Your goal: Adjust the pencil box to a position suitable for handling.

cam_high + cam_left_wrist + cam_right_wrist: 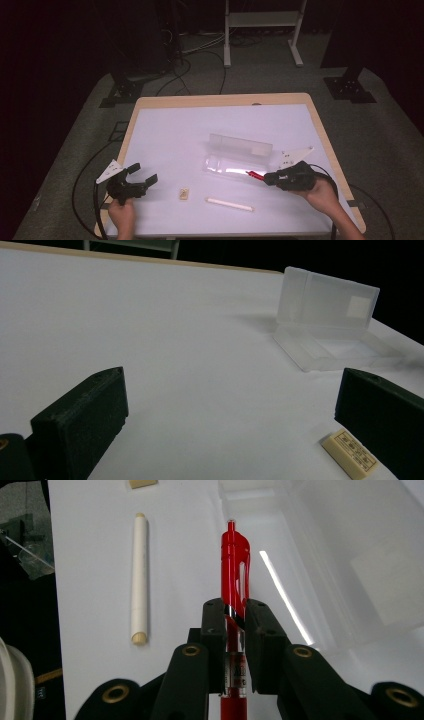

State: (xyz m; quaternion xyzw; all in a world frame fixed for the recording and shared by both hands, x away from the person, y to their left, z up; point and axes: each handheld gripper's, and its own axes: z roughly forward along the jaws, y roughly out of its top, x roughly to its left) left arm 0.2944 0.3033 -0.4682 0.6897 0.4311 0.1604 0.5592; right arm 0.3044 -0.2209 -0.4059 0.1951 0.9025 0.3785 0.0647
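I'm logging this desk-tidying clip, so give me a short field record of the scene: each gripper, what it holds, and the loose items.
right gripper: shut on the red pen, near the clear case
left gripper: open, holding nothing, above the table
clear case: open, lid upright, on the white table
eraser: loose on the table, near the left gripper
cream stick: lying flat at the table's near edge

a small eraser and a cream stick lie on the table.
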